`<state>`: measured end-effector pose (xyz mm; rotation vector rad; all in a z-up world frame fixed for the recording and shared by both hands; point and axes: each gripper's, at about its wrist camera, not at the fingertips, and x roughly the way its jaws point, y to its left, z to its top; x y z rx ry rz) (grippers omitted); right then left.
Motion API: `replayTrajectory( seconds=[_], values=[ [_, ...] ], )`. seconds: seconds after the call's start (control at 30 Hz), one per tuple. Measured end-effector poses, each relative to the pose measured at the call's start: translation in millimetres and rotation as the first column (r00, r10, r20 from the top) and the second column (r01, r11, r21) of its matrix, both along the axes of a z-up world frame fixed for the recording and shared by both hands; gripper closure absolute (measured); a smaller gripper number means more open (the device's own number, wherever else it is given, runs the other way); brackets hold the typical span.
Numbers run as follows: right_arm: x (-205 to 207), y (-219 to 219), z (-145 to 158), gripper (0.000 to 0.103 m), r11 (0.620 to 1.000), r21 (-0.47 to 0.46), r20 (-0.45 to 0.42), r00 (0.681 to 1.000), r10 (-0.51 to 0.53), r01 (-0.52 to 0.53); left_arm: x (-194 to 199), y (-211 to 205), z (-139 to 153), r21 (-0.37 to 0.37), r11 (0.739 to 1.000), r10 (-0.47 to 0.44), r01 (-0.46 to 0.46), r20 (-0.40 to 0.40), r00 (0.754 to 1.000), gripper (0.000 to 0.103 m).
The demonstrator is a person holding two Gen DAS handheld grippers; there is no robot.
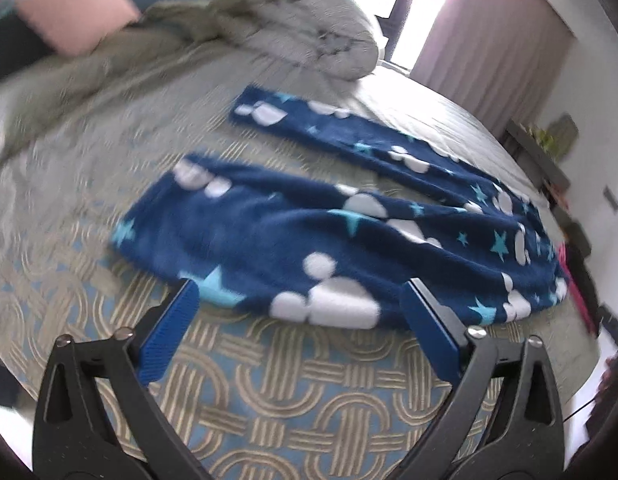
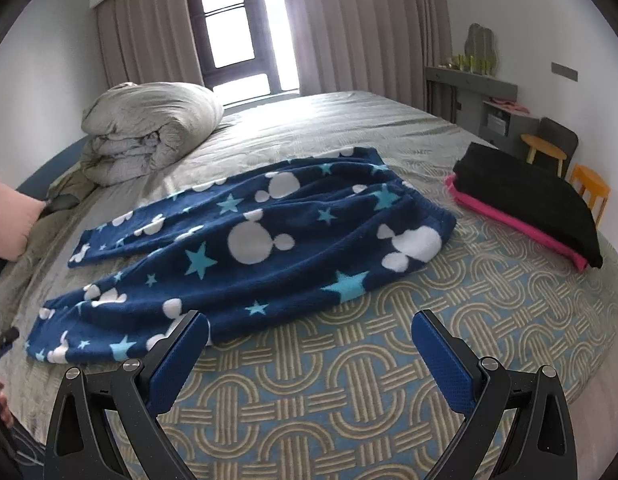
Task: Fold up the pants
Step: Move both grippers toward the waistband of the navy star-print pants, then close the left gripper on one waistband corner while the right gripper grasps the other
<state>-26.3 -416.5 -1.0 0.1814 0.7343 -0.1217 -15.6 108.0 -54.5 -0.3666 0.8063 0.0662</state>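
Navy fleece pants with white mouse heads and light blue stars lie spread flat on the bed, both legs apart. In the right wrist view the pants have the waistband at the right and the legs running left. My left gripper is open and empty, its blue fingers just above the near edge of the closer leg. My right gripper is open and empty, hovering over the patterned bedspread by the near edge of the pants.
A rolled grey duvet sits at the bed's far side. A folded black and pink pile lies right of the pants. A pink pillow is at the head. Shelves and small stools stand by the wall.
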Motion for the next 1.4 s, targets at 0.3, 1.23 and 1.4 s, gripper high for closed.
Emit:
replayTrajectory(
  seconds=[0.3, 1.23, 1.4],
  values=[
    [14.9, 1.8, -7.3, 0.000, 1.000, -0.027, -0.025, 1.000, -0.017, 0.016, 9.7, 38.2, -39.6, -0.254, 0.961, 0.083, -0.108, -0.107, 0.991, 0.024],
    [52.5, -53.1, -23.2, 0.000, 0.982, 0.165, -0.103, 0.992, -0.079, 0.095, 66.9, 62.1, -68.2, -0.190, 0.943, 0.241, -0.272, -0.173, 0.955, 0.022],
    [71.6, -89.6, -27.4, 0.000, 0.954, 0.225, -0.127, 0.977, -0.171, 0.197, 74.7, 57.0, -68.3, -0.173, 0.950, 0.231, -0.261, -0.173, 0.957, 0.014]
  ],
)
